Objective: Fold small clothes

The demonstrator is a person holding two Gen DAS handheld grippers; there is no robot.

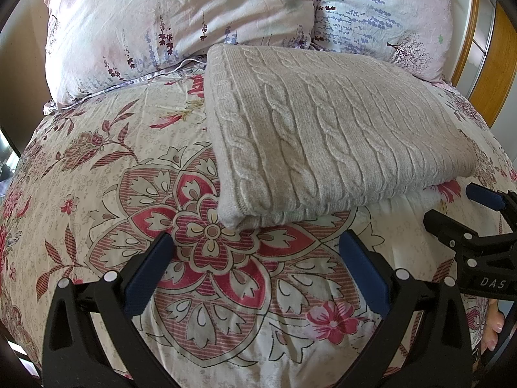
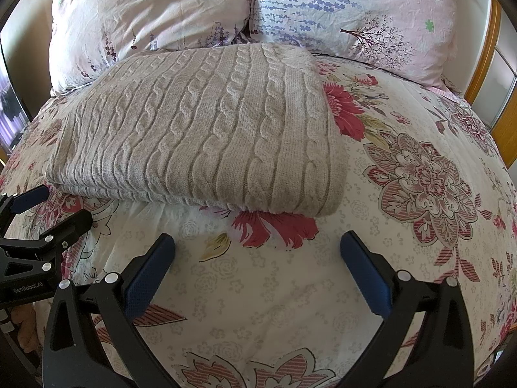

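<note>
A beige cable-knit sweater lies folded into a flat rectangle on the floral bedspread, its far edge against the pillows. My left gripper hovers open just short of the sweater's near left corner, nothing between its blue pads. In the right wrist view the same sweater sits ahead and to the left. My right gripper is open over bare bedspread, a little short of the sweater's near right corner. Each gripper shows at the edge of the other's view: right gripper, left gripper.
Two pale floral pillows lean at the head of the bed behind the sweater. A wooden frame runs along the right side. A hand holds the right gripper's handle.
</note>
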